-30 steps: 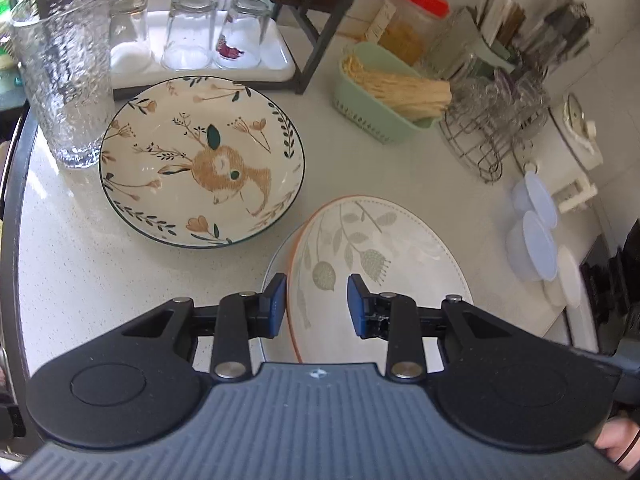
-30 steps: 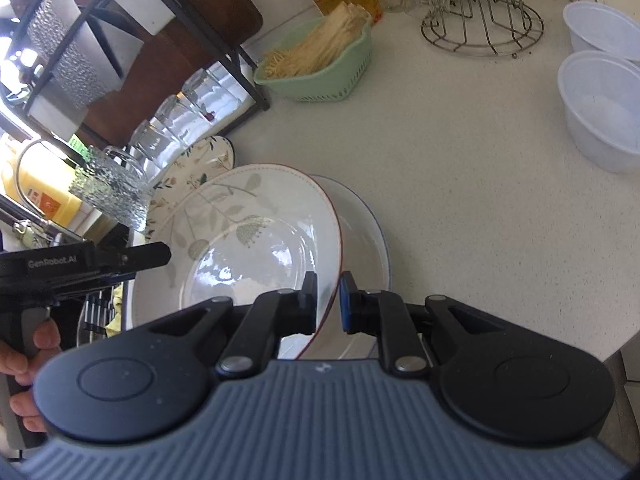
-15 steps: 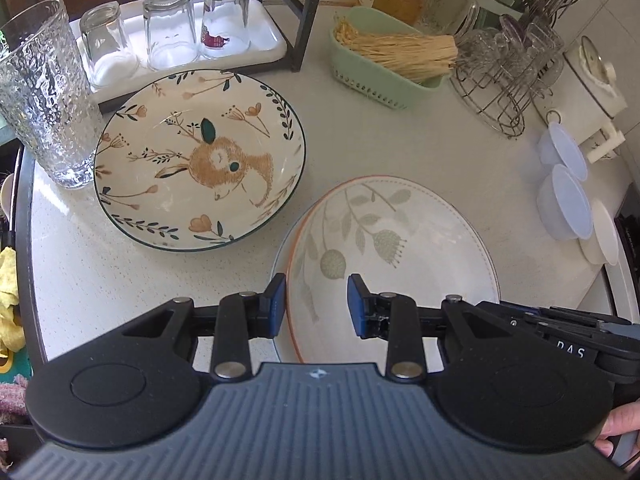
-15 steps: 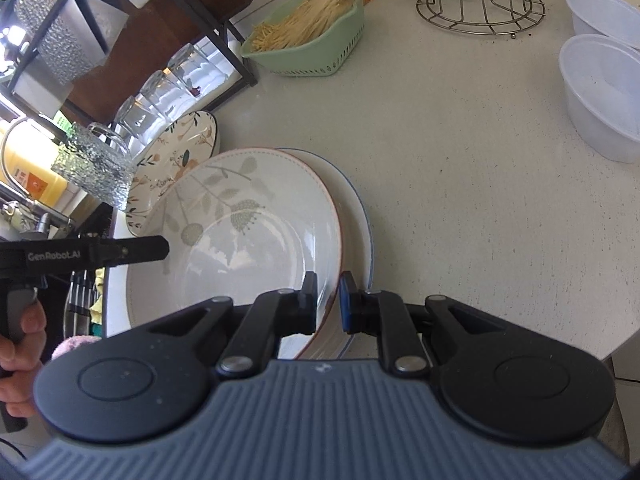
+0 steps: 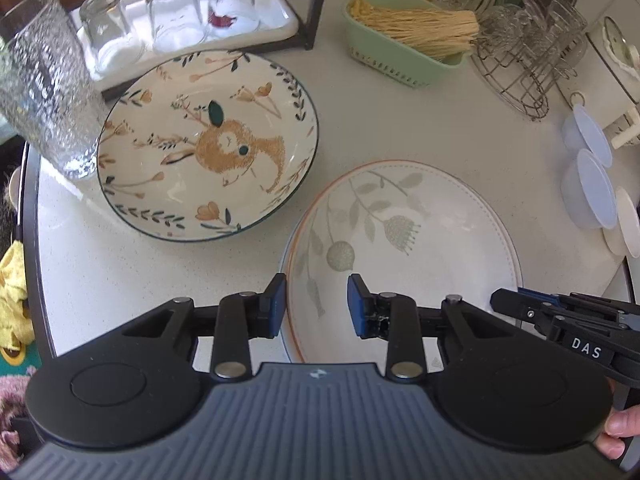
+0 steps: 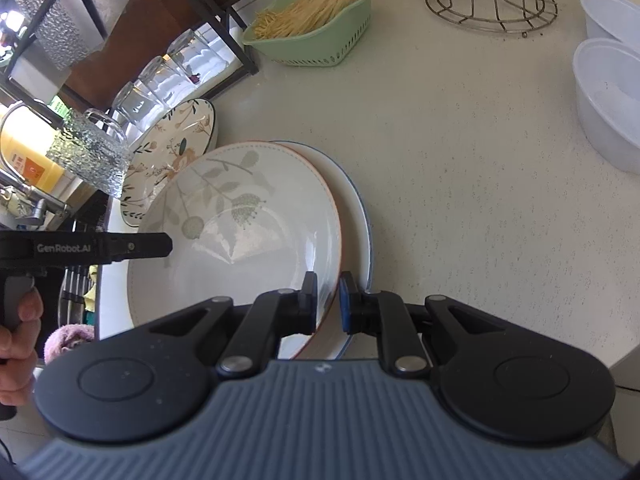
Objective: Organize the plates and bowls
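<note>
Speckled white surface (image 5: 420, 128): rabbit plate (image 5: 208, 144), blue-rimmed plate (image 6: 356, 208), tall glass (image 5: 44, 88), green basket (image 5: 400, 56), wire rack (image 5: 520, 76), plastic bowls (image 5: 592, 188).

basket (image 5: 394, 54): my landmark, green, full of pale sticks
wire rack (image 5: 520, 68): right of basket
glasses (image 5: 172, 16): upturned, left of basket
tumbler (image 5: 44, 92): far left of basket
</note>
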Demonstrator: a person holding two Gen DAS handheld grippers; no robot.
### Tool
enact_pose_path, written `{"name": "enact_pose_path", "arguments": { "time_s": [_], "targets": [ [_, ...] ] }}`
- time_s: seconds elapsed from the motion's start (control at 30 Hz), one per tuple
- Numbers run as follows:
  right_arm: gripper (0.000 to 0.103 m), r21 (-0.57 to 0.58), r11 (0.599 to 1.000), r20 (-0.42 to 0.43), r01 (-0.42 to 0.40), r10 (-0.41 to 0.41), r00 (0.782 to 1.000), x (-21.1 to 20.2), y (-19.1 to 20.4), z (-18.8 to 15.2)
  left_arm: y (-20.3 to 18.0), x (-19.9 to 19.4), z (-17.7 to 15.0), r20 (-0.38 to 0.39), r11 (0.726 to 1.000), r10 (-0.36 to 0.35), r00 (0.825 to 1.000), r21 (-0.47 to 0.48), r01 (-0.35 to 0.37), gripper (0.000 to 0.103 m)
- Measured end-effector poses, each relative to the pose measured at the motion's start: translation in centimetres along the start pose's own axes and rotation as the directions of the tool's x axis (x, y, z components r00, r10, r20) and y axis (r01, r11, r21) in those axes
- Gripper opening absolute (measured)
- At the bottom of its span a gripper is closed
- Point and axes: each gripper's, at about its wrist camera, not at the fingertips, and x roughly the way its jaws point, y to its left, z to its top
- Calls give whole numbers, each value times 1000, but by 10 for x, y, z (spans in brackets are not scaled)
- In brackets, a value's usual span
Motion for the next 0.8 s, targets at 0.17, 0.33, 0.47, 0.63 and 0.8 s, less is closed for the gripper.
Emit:
{"name": "enact_pose_path", "arguments": {
  "time_s": [0.17,0.33,0.47,0.63,0.8],
  "targets": [
    [15,-39,999,26,17,-16,1000,-2,5,4,3,-2,-1,-7,999,5,1000,-49,-5,36],
    [15,-44,999,34,8,-7,999,0,3,6,6,-6,-1,-7,995,5,1000,-103,-6,36],
    [15,-40,999,48,1,1,999,0,3,9,5,-15,-1,24,991,-10,1000,-134,13,36],
    [15,-68,998,97,15,-9,995,-7,4,13,-2,-29,-1,61,987,-7,998,-158,17,36],
    [14,-129,992,148,9,11,989,-20,11,16,-7,-52,-5,112,983,-20,994,-177,40,36]
  ]
}}
